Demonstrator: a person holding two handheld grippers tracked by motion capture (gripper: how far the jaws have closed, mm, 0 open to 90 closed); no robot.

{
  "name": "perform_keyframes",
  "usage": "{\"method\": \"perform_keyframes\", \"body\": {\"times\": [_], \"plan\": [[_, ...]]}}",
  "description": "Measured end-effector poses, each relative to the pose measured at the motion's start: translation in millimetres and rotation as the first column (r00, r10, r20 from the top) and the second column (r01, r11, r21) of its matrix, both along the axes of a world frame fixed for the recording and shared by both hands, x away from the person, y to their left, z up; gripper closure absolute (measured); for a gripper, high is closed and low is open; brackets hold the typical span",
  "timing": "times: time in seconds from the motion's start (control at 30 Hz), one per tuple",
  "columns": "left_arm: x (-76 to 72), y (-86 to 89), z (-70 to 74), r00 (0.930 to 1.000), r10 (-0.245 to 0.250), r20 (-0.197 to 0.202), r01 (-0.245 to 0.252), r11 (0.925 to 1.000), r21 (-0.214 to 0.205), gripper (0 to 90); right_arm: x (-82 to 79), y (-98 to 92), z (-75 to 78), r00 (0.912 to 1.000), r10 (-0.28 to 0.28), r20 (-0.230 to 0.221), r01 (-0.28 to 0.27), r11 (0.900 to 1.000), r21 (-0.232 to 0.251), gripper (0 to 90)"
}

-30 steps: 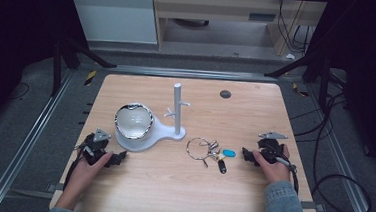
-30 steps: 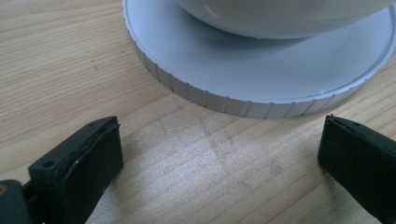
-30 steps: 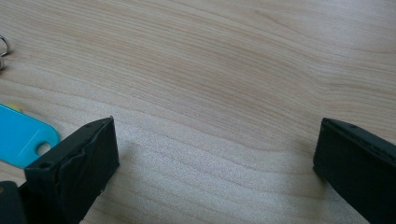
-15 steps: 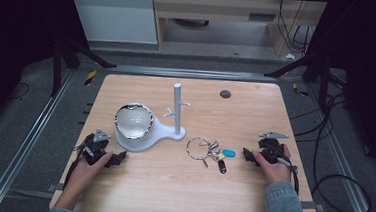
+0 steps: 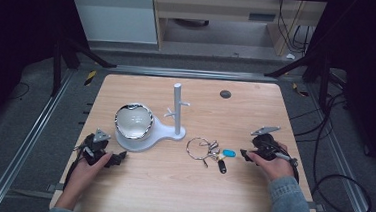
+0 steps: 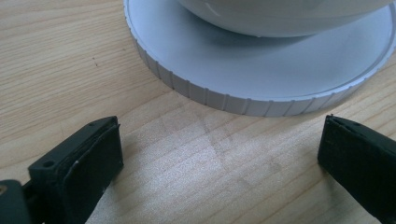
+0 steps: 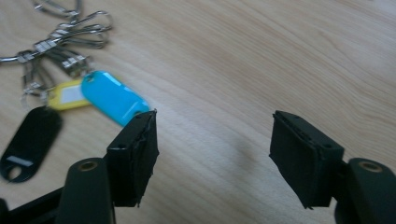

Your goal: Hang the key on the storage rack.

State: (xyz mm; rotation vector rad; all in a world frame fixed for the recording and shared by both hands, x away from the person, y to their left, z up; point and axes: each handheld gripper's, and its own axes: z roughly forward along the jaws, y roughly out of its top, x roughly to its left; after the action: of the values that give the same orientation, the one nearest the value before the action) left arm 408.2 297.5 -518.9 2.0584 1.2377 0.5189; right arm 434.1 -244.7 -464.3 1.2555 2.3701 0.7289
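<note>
Right gripper [image 5: 243, 153]: jaws have just been closing, seen part open, nothing between them.
Keys [image 5: 208, 151]: laid mid-table toward the near edge; blue tag [image 7: 113, 97] just beside one right jaw.
Left gripper [image 5: 120, 156]: jaws spread wide, nothing held, near the white stand [image 6: 261, 70].

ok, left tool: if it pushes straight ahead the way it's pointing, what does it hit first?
Most likely the ribbed rim of the white round base carrying the bowl. The left tool is open, with bare wood between it and that rim. Depth is hard to judge, so treat this as probable.
</note>
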Motion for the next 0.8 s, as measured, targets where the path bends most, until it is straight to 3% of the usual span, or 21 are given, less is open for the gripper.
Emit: {"method": "perform_keyframes", "body": {"times": [0.2,0.3,0.47,0.5,0.57,0.6,0.73,0.8], "plan": [[0.0,0.0,0.0,1.0000,0.000,0.000,0.000,1.0000,0.000,0.0,0.8,11.8,13.3,0.9952,0.075,-0.062,-0.078,0.9964,-0.034,39.3],[0.0,0.0,0.0,1.0000,0.000,0.000,0.000,1.0000,0.000,0.0,2.9,20.3,21.3,0.9846,0.131,-0.116,-0.140,0.9876,-0.072,44.1],[0.0,0.0,0.0,1.0000,0.000,0.000,0.000,1.0000,0.000,0.0,5.8,28.0,28.0,0.9714,0.181,-0.154,-0.195,0.9773,-0.082,50.8],[0.0,0.0,0.0,1.0000,0.000,0.000,0.000,1.0000,0.000,0.0,7.1,32.5,30.7,0.9631,0.208,-0.171,-0.226,0.9690,-0.098,55.1],[0.0,0.0,0.0,1.0000,0.000,0.000,0.000,1.0000,0.000,0.0,8.7,37.6,32.7,0.9547,0.236,-0.182,-0.258,0.9593,-0.114,59.6],[0.0,0.0,0.0,1.0000,0.000,0.000,0.000,1.0000,0.000,0.0,8.7,37.6,32.7,0.9547,0.236,-0.182,-0.258,0.9593,-0.114,59.6],[0.2,0.1,0.0,1.0000,-0.001,-0.001,0.001,1.0000,0.000,0.0,14.6,52.2,34.6,0.9320,0.292,-0.215,-0.324,0.9369,-0.132,69.5],[0.1,0.1,0.0,1.0000,-0.001,0.000,0.001,1.0000,0.000,0.0,16.6,55.3,34.4,0.9283,0.299,-0.221,-0.333,0.9329,-0.137,70.7]]}}
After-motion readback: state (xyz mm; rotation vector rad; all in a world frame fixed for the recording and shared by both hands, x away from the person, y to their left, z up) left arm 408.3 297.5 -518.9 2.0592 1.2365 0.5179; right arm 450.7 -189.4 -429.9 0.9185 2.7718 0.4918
